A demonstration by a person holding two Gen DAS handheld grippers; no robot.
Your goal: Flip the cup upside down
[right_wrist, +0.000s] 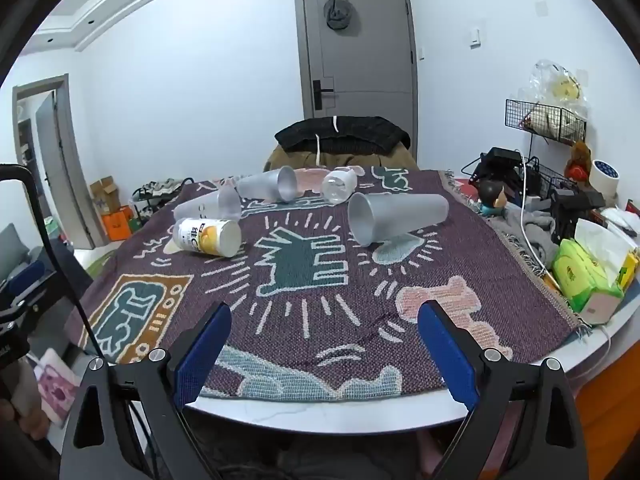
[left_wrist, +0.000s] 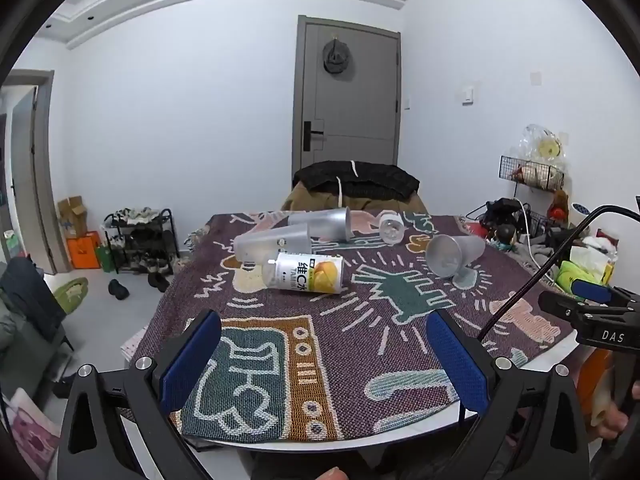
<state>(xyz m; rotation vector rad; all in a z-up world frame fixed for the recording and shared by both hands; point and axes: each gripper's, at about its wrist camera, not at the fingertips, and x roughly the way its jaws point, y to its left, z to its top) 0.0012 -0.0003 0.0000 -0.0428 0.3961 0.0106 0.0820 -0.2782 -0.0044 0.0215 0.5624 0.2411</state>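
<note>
Three frosted grey cups lie on their sides on the patterned cloth. The nearest one [right_wrist: 394,216] lies right of centre with its mouth toward me; it also shows in the left wrist view [left_wrist: 454,254]. Two more lie farther back, one at the left [right_wrist: 208,206] [left_wrist: 272,242] and one in the middle [right_wrist: 268,186] [left_wrist: 324,224]. My left gripper [left_wrist: 324,348] is open and empty above the near edge. My right gripper [right_wrist: 324,336] is open and empty, well short of the nearest cup.
A white can with mango print [right_wrist: 208,237] [left_wrist: 306,272] and a clear plastic bottle [right_wrist: 339,185] [left_wrist: 391,227] lie among the cups. Tissue packs [right_wrist: 586,276], cables and wire racks [right_wrist: 544,118] crowd the table's right side. A chair with clothes [right_wrist: 340,136] stands behind.
</note>
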